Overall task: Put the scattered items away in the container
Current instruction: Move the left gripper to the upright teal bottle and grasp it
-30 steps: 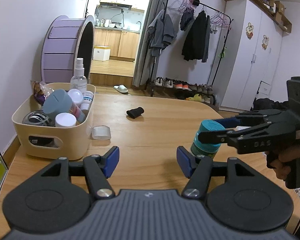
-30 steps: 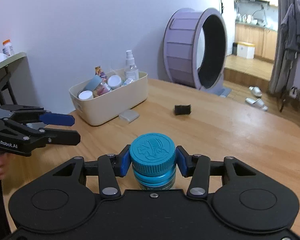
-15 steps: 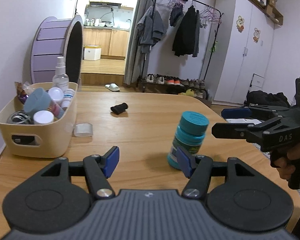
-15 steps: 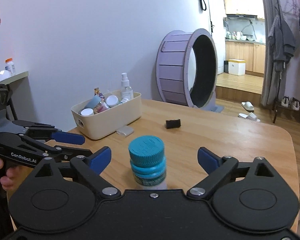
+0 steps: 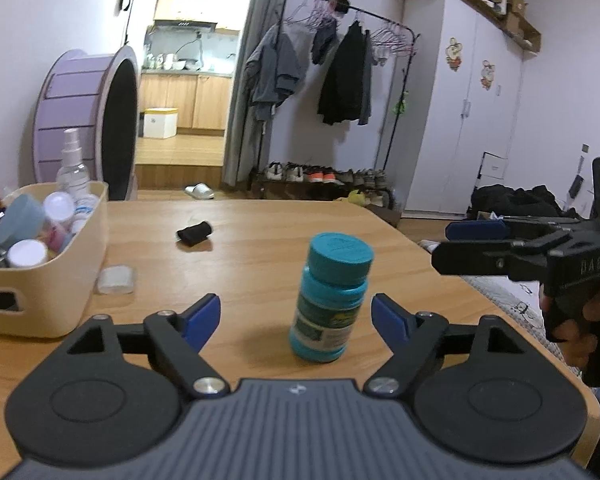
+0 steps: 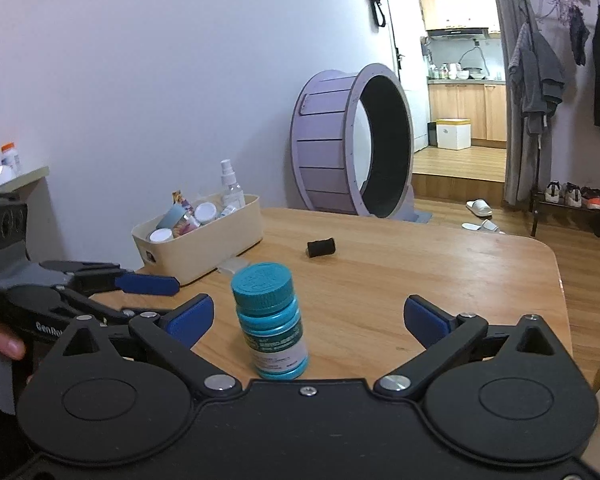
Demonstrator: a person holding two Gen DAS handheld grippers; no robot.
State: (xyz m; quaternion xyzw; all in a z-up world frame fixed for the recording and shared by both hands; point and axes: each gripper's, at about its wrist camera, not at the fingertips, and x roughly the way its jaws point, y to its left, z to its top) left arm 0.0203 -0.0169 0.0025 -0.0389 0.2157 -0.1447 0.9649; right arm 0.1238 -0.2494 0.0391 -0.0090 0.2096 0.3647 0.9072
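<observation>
A teal pill bottle (image 5: 329,297) stands upright on the wooden table (image 5: 260,240), between the open fingers of my left gripper (image 5: 296,316) without touching them. In the right wrist view the bottle (image 6: 271,320) stands free inside my open right gripper (image 6: 308,316), nearer its left finger. The cream container (image 5: 48,280), full of bottles and jars, sits at the table's left; it also shows in the right wrist view (image 6: 204,246). A small black item (image 5: 194,233) and a clear flat case (image 5: 115,280) lie loose on the table.
A purple wheel (image 5: 88,120) stands behind the container. The right gripper's body (image 5: 540,252) reaches in from the right in the left wrist view. The table's right edge (image 6: 560,280) is close. A clothes rack (image 5: 340,80) stands beyond the table.
My right gripper let go of the teal bottle, opened wide and drew back. My left gripper moved right until the bottle stood between its open fingers.
</observation>
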